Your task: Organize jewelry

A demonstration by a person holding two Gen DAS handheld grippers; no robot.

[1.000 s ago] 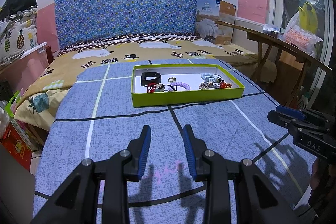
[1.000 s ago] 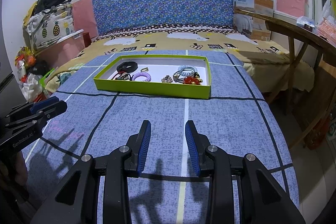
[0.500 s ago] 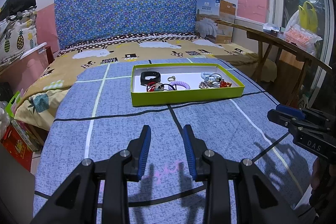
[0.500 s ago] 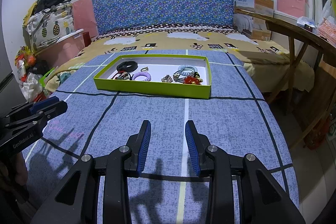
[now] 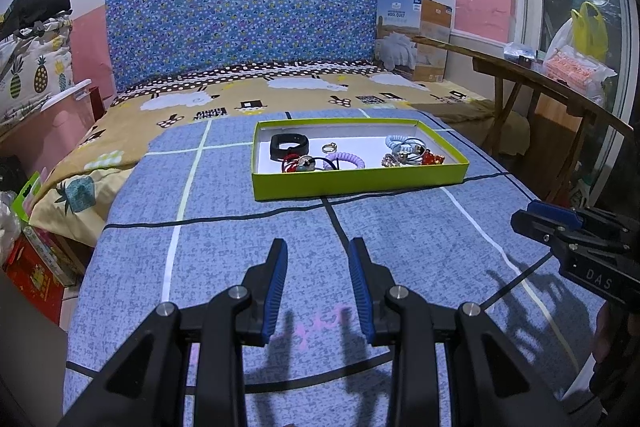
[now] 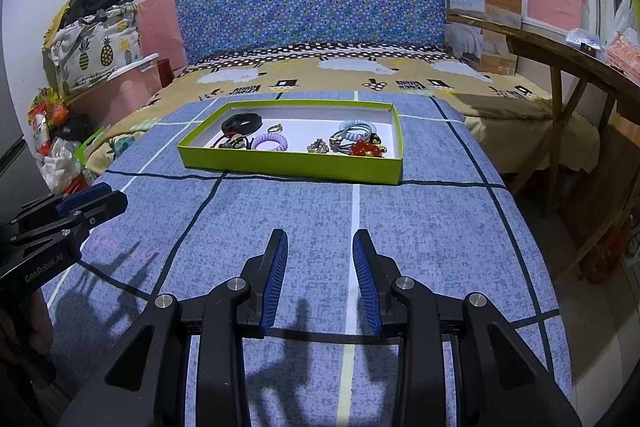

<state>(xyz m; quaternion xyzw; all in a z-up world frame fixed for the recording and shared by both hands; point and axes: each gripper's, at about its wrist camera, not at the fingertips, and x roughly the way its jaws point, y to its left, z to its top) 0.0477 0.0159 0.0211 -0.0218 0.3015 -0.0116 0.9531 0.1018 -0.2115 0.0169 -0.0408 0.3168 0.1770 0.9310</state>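
A shallow green tray [image 5: 356,183] [image 6: 288,163] lies on the blue checked bed cover. It holds a black band [image 5: 289,145], a small ring [image 5: 329,147], a purple coil tie [image 5: 345,160], light blue hair ties [image 5: 402,143] and a red ornament [image 5: 434,159]. My left gripper [image 5: 318,247] is open and empty, well short of the tray. My right gripper [image 6: 320,239] is open and empty too, also short of the tray. Each gripper shows at the edge of the other's view.
A blue patterned headboard [image 5: 256,19] stands behind the bed. A cardboard box [image 5: 414,39] sits at the back right. A wooden rail [image 5: 540,83] runs along the right. Bags and boxes [image 6: 60,147] crowd the floor at the left.
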